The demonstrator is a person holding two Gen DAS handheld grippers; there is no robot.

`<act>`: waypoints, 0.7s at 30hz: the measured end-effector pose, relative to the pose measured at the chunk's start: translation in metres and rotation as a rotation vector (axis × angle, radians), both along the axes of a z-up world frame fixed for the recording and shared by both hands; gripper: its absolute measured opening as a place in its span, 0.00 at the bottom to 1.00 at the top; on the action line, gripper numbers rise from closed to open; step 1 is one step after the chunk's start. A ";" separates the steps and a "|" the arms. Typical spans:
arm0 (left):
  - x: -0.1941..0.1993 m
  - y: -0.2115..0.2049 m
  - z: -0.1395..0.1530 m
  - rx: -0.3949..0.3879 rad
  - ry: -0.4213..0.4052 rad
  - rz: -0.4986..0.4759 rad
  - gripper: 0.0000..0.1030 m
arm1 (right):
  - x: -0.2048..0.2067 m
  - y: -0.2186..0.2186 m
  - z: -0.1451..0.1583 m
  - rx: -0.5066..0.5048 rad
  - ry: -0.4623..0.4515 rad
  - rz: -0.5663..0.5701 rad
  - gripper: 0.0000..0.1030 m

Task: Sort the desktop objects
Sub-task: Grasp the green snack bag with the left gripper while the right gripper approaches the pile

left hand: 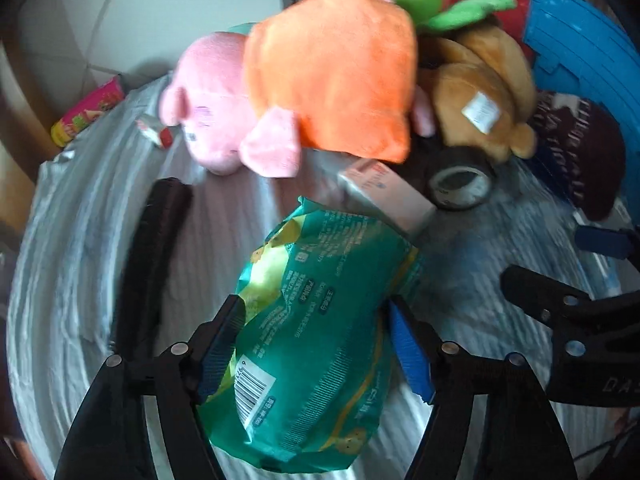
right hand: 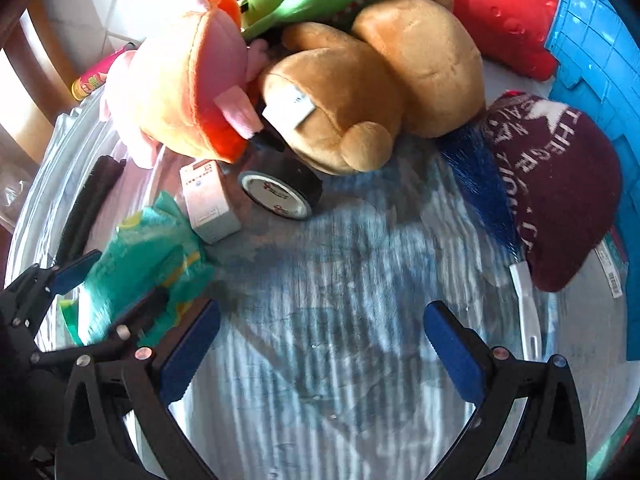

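A green snack bag (left hand: 308, 320) is seen lying on a striped cloth (left hand: 80, 264), set between the blue pads of the left gripper (left hand: 316, 344); whether the pads are pressing on the bag cannot be told. The right gripper (right hand: 320, 344) is held wide open and empty just beside the bag. Beyond the bag, a small box (left hand: 388, 196), a tape roll (left hand: 460, 184) and a heap of stuffed toys (left hand: 332, 84) are seen.

Pale tiled floor (left hand: 168, 4) — wooden furniture (right hand: 38, 64) at left, brightly sunlit.
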State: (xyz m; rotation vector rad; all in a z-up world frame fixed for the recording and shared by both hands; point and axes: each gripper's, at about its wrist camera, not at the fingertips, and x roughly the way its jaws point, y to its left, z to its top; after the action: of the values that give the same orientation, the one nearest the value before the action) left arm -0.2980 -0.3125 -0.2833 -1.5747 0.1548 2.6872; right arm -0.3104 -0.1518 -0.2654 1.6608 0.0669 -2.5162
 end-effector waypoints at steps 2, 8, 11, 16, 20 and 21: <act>-0.008 -0.017 0.002 -0.048 0.033 0.075 0.68 | -0.008 -0.004 0.000 -0.022 0.005 -0.007 1.00; -0.029 -0.049 0.002 -0.009 0.011 0.171 0.70 | -0.041 -0.009 0.003 -0.109 0.052 -0.047 1.00; -0.031 -0.048 -0.002 -0.012 0.013 0.181 0.70 | -0.054 -0.009 0.000 -0.126 0.040 -0.064 0.92; -0.035 -0.044 -0.008 0.028 0.010 0.189 0.69 | -0.064 -0.014 -0.012 -0.099 0.013 -0.078 0.56; -0.035 -0.036 -0.006 0.008 0.025 0.162 0.63 | -0.062 -0.018 -0.016 -0.077 0.004 -0.068 0.56; -0.034 -0.035 -0.005 0.010 0.028 0.161 0.62 | -0.060 -0.017 -0.013 -0.077 0.007 -0.064 0.56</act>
State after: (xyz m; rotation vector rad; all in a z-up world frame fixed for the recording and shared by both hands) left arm -0.3321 -0.3479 -0.2880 -1.6141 0.0155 2.8249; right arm -0.3700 -0.1693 -0.2785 1.6499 -0.0825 -2.5363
